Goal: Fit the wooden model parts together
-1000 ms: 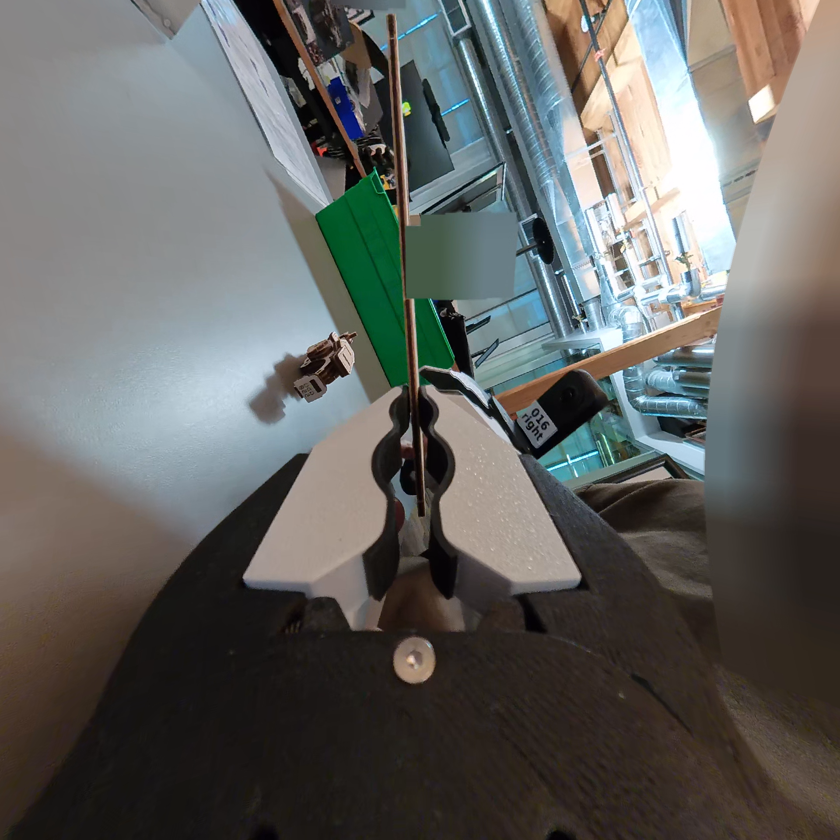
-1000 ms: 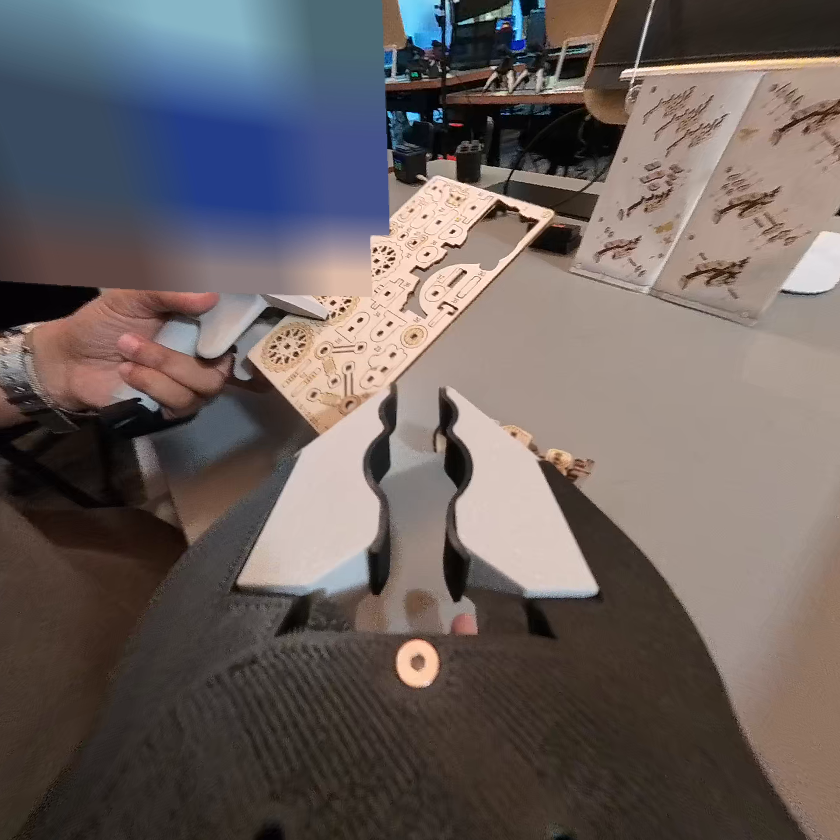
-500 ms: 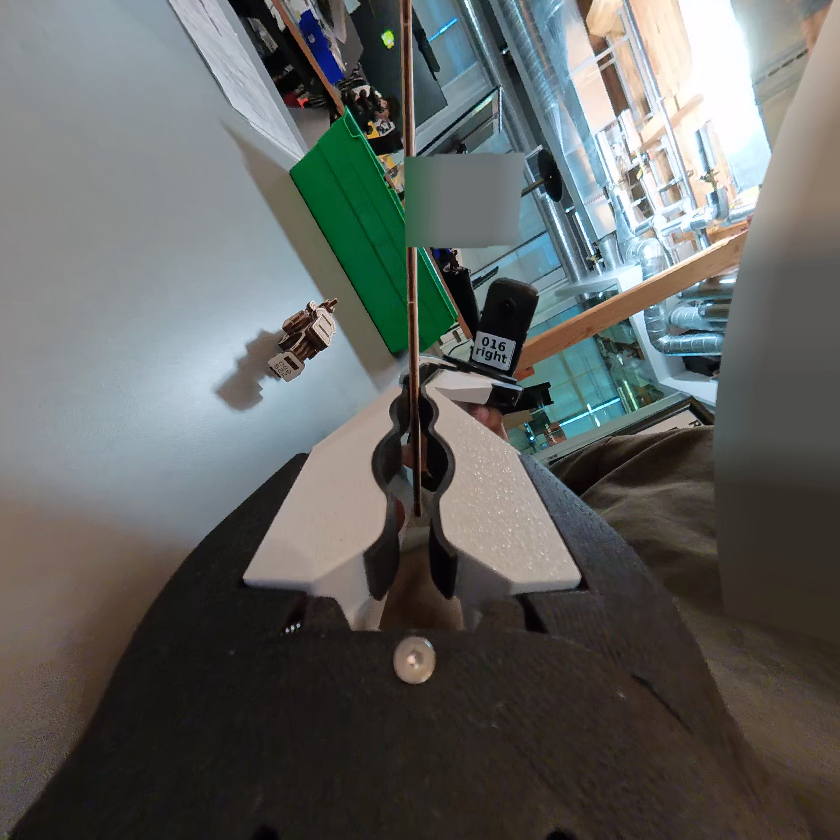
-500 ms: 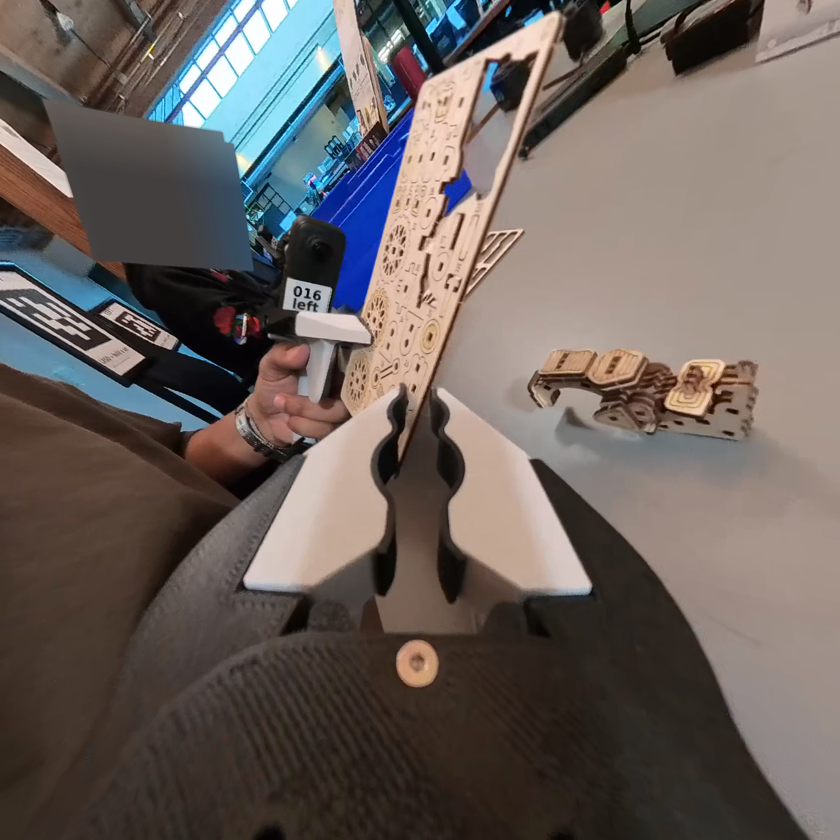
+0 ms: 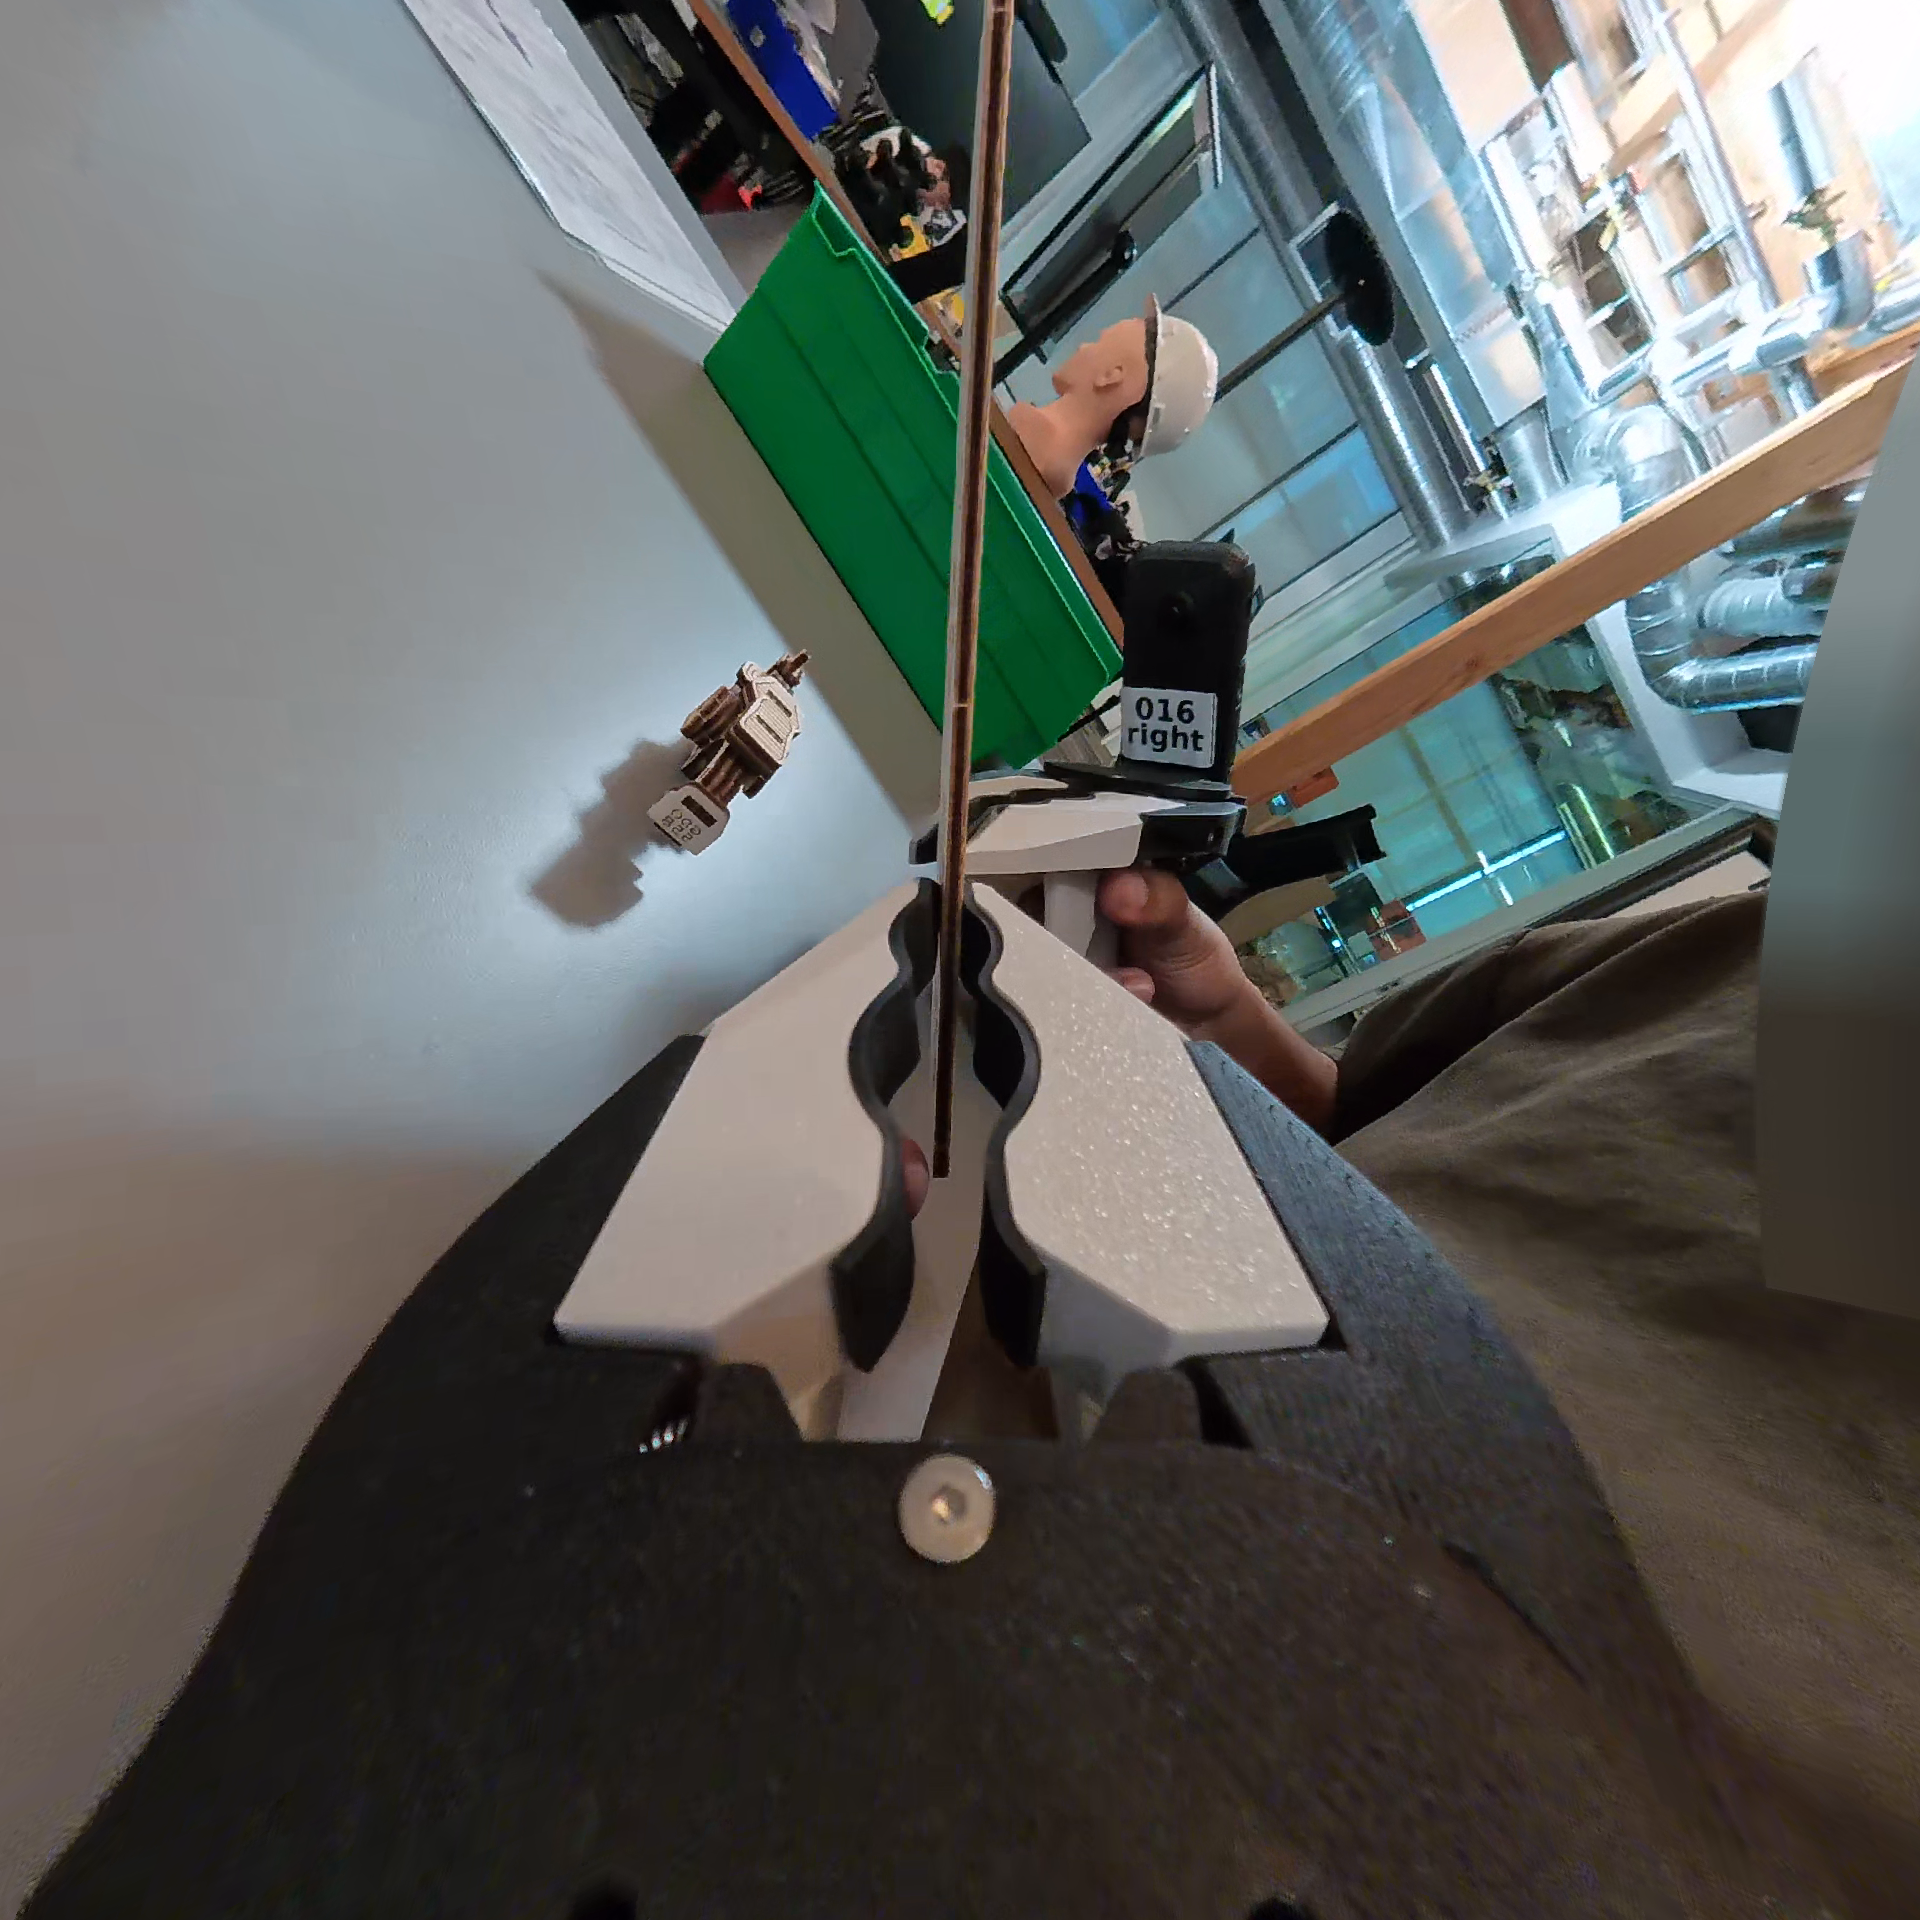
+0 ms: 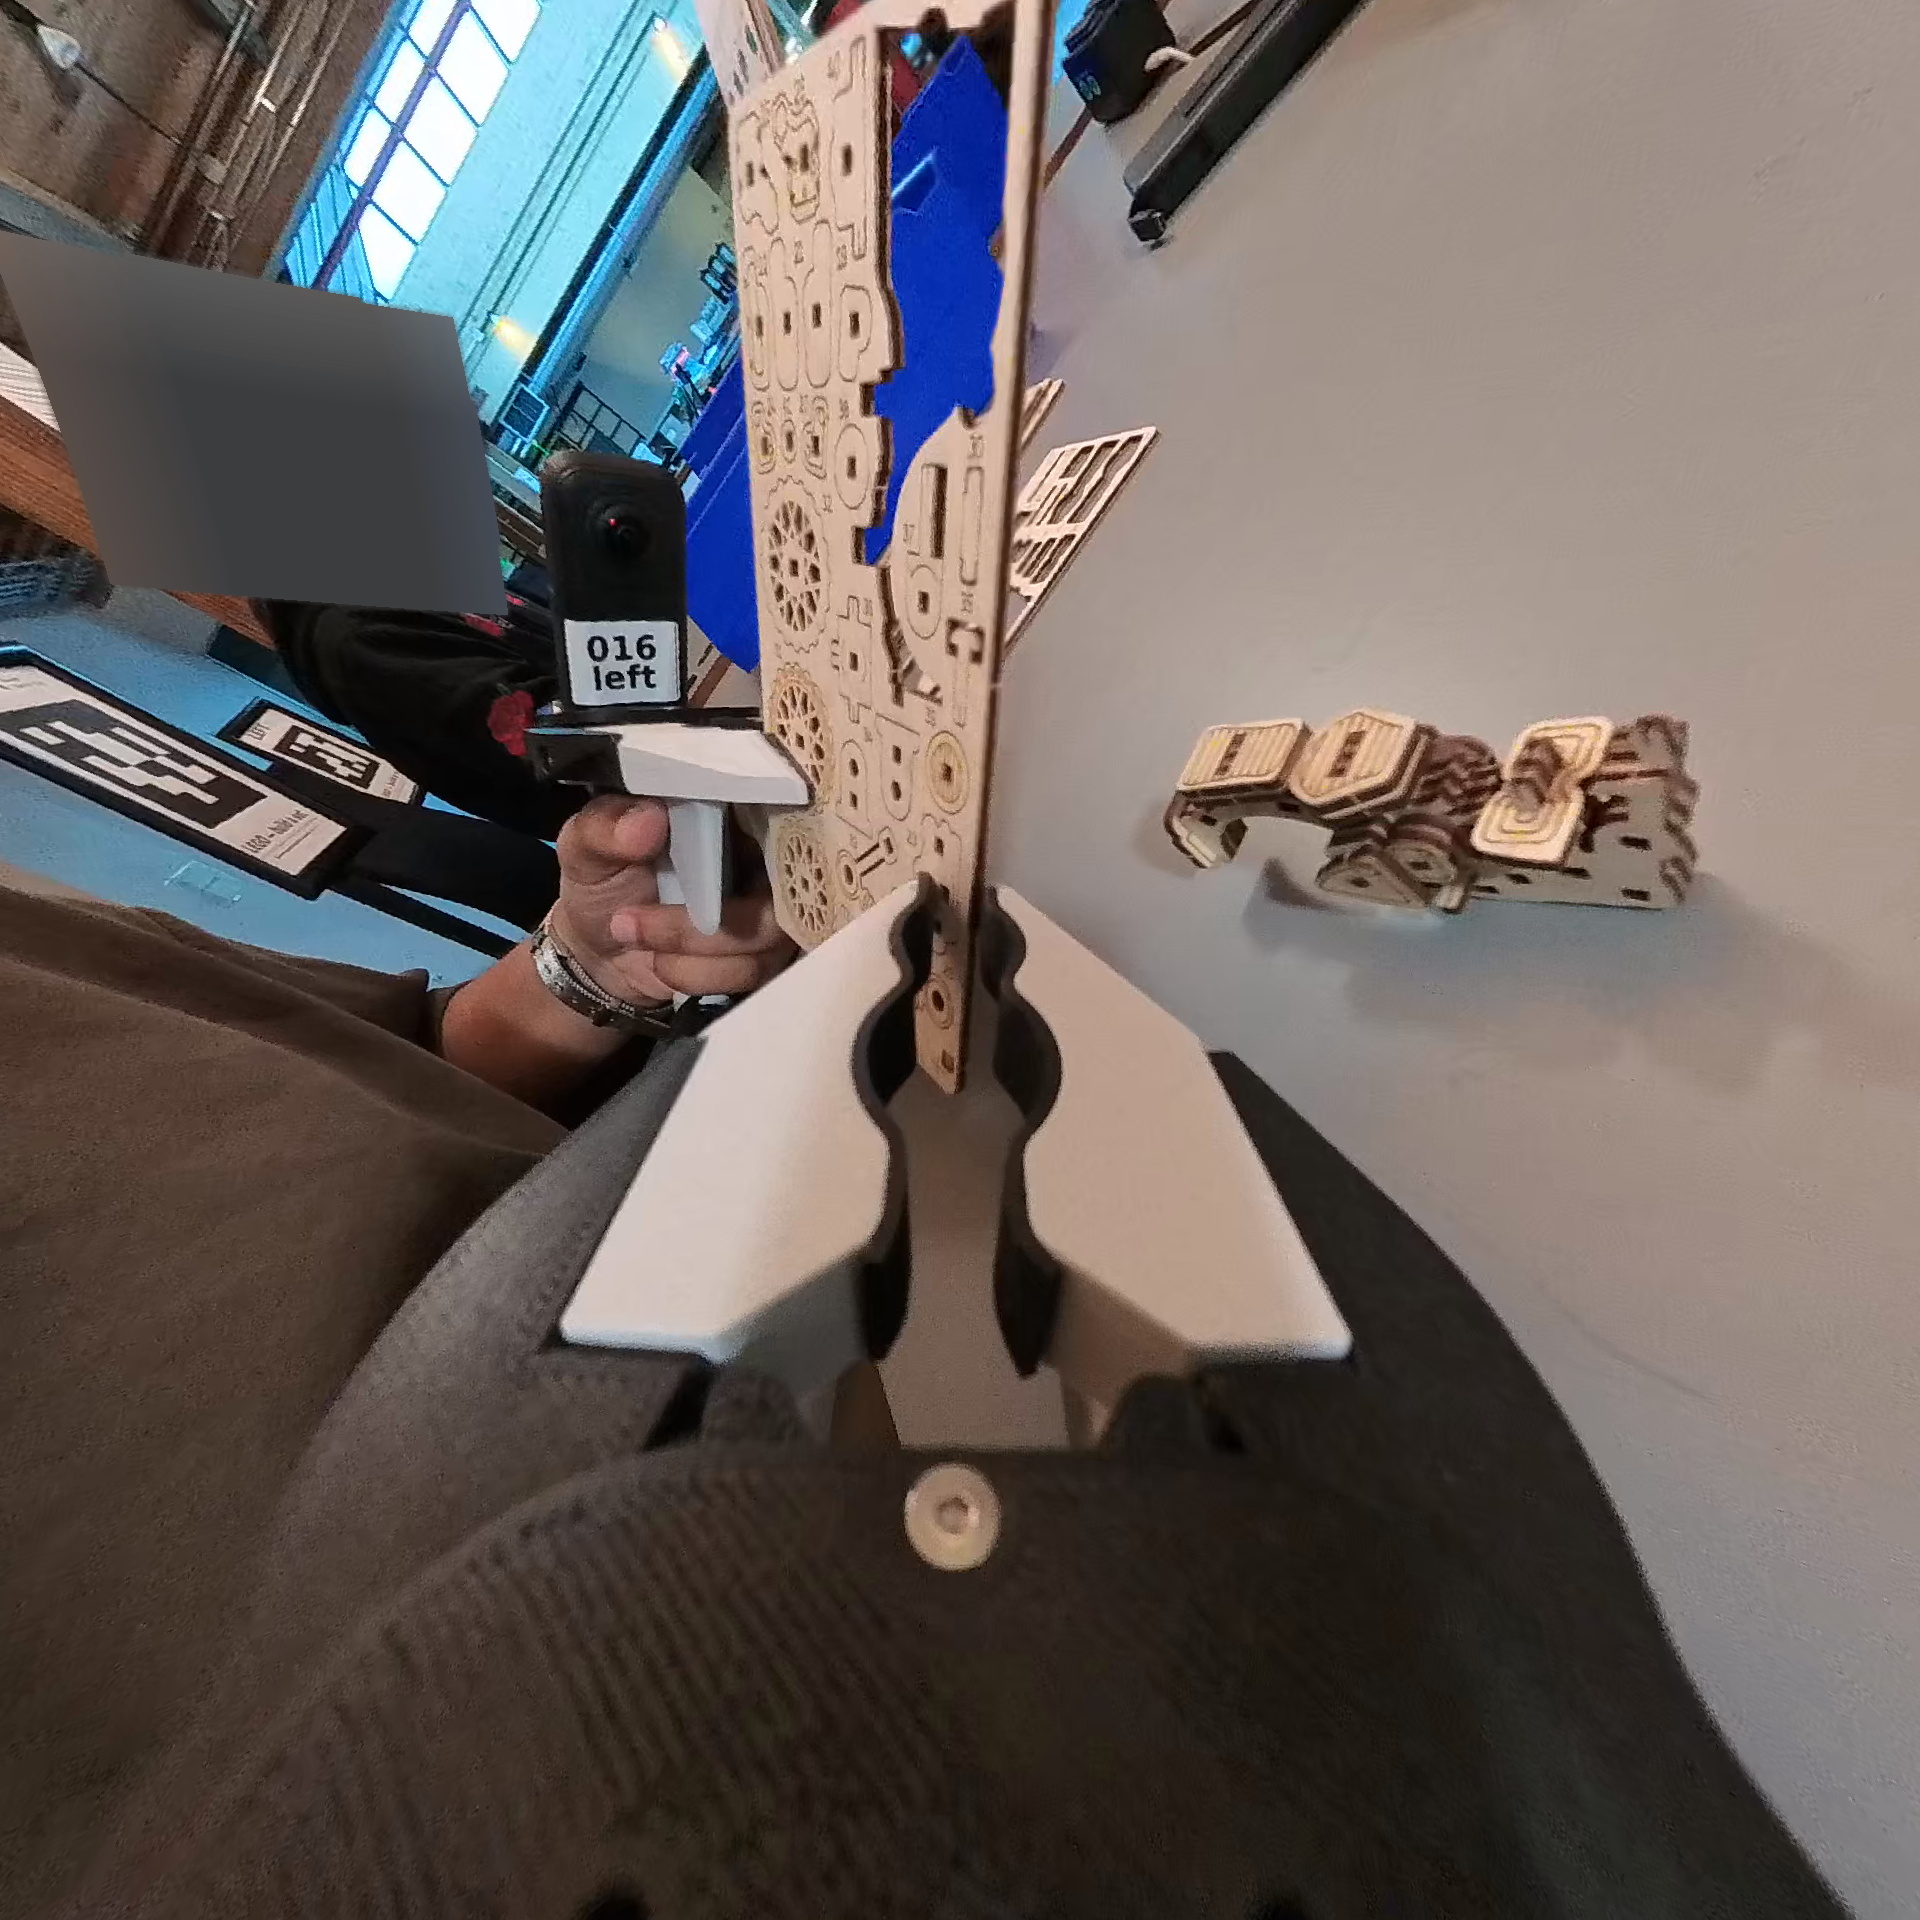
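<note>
A thin laser-cut wooden parts sheet (image 6: 821, 312) stands upright above the grey table (image 6: 1558, 416), held between both grippers. My left gripper (image 5: 945, 904) is shut on it; there the sheet (image 5: 971, 416) shows edge-on. My right gripper (image 6: 958, 904) is shut on the sheet's lower corner. The left gripper (image 6: 800, 779) shows at the sheet's left edge, and the right gripper (image 5: 1023, 836) shows just beyond my left fingers. A partly built wooden model (image 6: 1455, 821) lies on the table to the right, apart from both grippers; it also shows in the left wrist view (image 5: 743, 738).
A second wooden sheet (image 6: 1081, 499) lies flat behind the held one. A green bin (image 5: 883, 436) and a mannequin head with a white helmet (image 5: 1122, 374) sit at the table's far side. Black devices (image 6: 1216, 114) and printed marker boards (image 6: 156, 769) lie around. The person's brown clothing is close below. The gap from one gripper's tips to the other's is roughly 5 cm.
My right gripper swung from facing the table to the sheet's lower corner and closed on it. The sheet went from tilted to upright. My left gripper kept its hold.
</note>
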`<state>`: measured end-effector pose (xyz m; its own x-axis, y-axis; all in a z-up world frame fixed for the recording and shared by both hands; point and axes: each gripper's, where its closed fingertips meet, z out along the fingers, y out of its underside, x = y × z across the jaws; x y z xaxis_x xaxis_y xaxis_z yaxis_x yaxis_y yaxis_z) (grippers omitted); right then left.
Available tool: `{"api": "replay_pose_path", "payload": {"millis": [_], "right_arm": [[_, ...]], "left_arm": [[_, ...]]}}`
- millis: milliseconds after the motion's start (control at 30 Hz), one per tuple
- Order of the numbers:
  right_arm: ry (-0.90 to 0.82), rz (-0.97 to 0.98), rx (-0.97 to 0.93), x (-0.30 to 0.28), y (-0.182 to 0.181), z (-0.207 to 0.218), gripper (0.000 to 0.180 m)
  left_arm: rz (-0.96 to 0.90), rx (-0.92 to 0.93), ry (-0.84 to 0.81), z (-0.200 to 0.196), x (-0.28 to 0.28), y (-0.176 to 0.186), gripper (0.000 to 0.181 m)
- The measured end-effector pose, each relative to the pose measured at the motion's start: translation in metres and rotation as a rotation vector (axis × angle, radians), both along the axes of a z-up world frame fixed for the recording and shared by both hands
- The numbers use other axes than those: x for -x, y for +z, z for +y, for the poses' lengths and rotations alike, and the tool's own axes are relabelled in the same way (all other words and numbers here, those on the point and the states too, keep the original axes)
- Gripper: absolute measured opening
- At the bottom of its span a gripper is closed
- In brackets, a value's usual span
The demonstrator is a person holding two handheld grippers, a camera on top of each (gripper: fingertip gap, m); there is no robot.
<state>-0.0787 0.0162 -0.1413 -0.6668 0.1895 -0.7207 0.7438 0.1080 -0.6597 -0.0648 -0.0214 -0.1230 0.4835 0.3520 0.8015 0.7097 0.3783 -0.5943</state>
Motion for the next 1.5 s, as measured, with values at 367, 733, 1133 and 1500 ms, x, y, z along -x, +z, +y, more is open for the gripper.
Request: {"api": "replay_pose_path", "payload": {"millis": [367,733,1133,1500], "right_arm": [[0.008,-0.047,-0.025,0.001,-0.009,0.0,0.008],[0.134,-0.021,0.02,-0.01,-0.002,-0.027,0.008],[0.272,-0.068,0.028,-0.024,-0.002,-0.055,0.007],[0.264,-0.027,-0.007,-0.024,-0.001,-0.049,0.006]], "left_arm": [[-0.026,0.043,0.017,0.002,-0.001,-0.007,0.0],[-0.055,-0.029,0.047,-0.024,-0.014,-0.005,0.0],[-0.04,-0.01,0.13,-0.046,-0.031,-0.007,0.0],[-0.041,-0.011,0.121,-0.042,-0.032,-0.006,0.0]]}}
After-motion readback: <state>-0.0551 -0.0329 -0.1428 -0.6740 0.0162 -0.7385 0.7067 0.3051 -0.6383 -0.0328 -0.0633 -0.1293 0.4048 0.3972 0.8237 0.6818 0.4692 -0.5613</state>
